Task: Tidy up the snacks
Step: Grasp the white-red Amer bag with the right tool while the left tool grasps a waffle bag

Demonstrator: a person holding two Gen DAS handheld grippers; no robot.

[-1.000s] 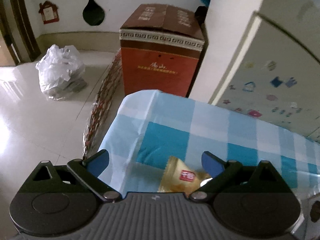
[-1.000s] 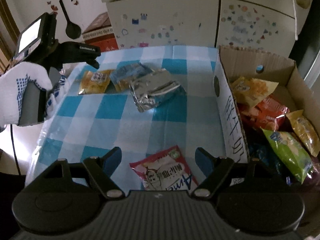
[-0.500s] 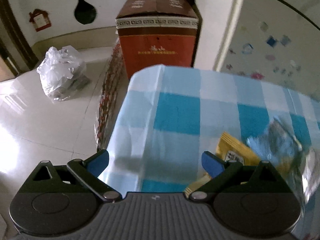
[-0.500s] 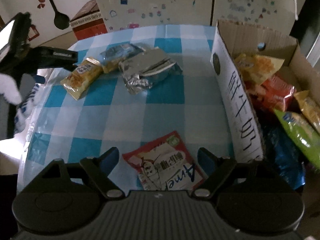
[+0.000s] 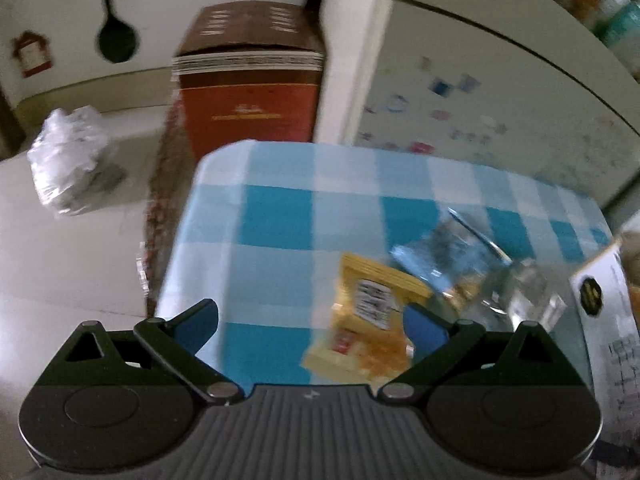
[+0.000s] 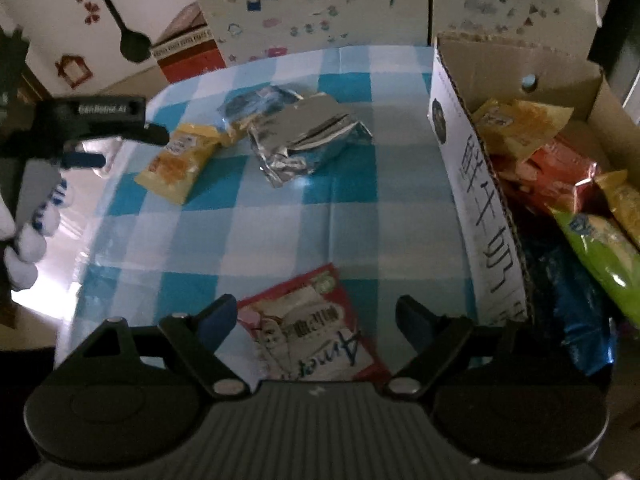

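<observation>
Looking through the left wrist view first, the left gripper (image 5: 312, 320) hangs with its jaws spread wide and nothing between them, low in the frame over the blue-and-white checked tablecloth (image 5: 276, 220). A yellow crinkled snack packet (image 5: 368, 320) lies flat on the cloth right of centre, closer to the right-hand blue fingertip than the left, so the gripper probably needs to shift toward the frame's right before it can close on it. Behind it, a blue foil packet (image 5: 440, 256) overlaps the yellow one's far edge, and a shiny silver foil bag (image 5: 528, 292) sits at the right, blurred. A white cardboard box wall (image 5: 600, 312) stands at the far right edge; it is likely where the snacks are meant to go.

In the right wrist view, the right gripper (image 6: 316, 320) is likewise open and empty, its fingertips straddling a red-and-white printed snack packet (image 6: 308, 328) lying flat at lower centre, apparently lined up for a pinch. The open cardboard box (image 6: 520, 60) fills the right side and already holds orange, red, green and blue packets. The yellow packet (image 6: 180, 160), blue packet (image 6: 260, 100) and silver bag (image 6: 304, 140) cluster at upper centre. At the left edge the left gripper (image 6: 120, 136) reaches toward the yellow one, held by a white-gloved hand (image 6: 32, 232). Four packets remain outside the box.
</observation>
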